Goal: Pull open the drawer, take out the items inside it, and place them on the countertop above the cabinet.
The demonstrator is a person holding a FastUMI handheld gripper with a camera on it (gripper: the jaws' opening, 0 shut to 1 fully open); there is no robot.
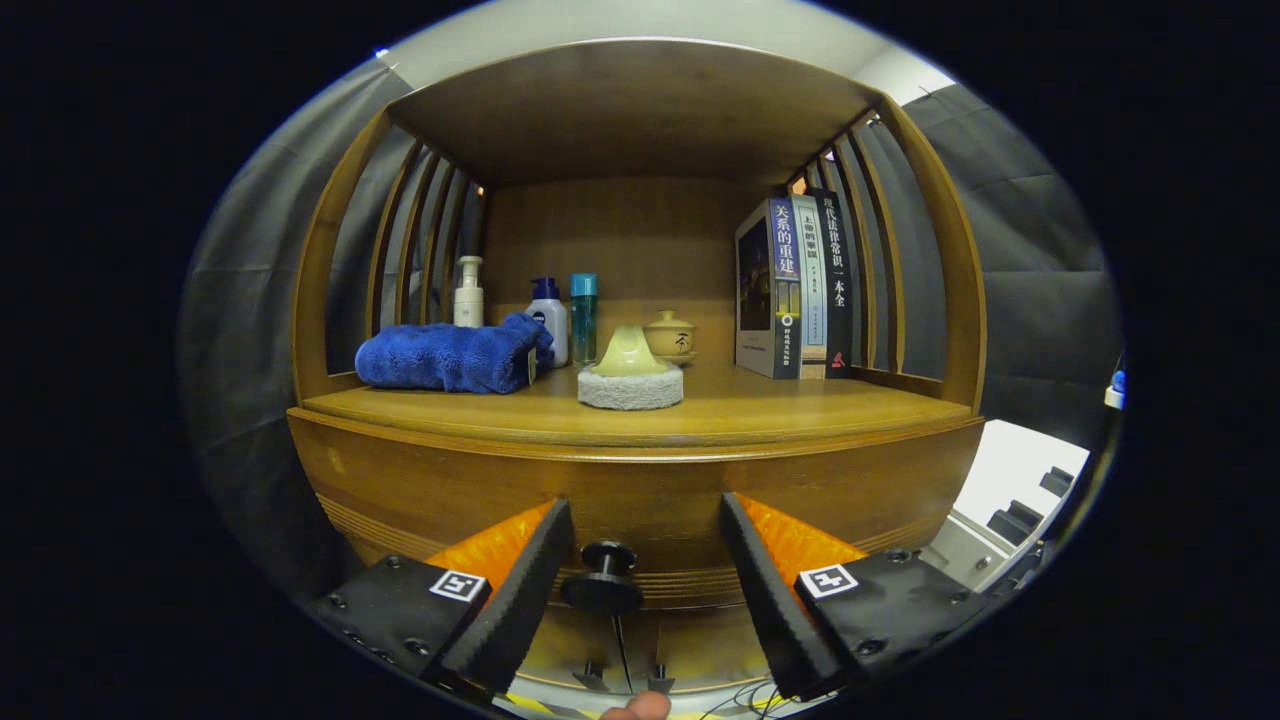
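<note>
The drawer (640, 520), its front seen flush under the counter (800, 410) of the wooden cabinet, is faced head-on by the tool (645, 575), whose two fingers are held spread apart with nothing pressed between them. The dark round knob (603, 580) is caught in the gap, nearer the left finger than the right, its stem pointing straight back at the tool. Whether either finger touches the knob cannot be judged through the curved lens. A blue towel (450, 355), bottles (560, 315), a sponge pad (630, 385) and books (800, 290) are seen on the counter above; the drawer's contents are hidden. A fingertip (640, 708) is glimpsed below.
</note>
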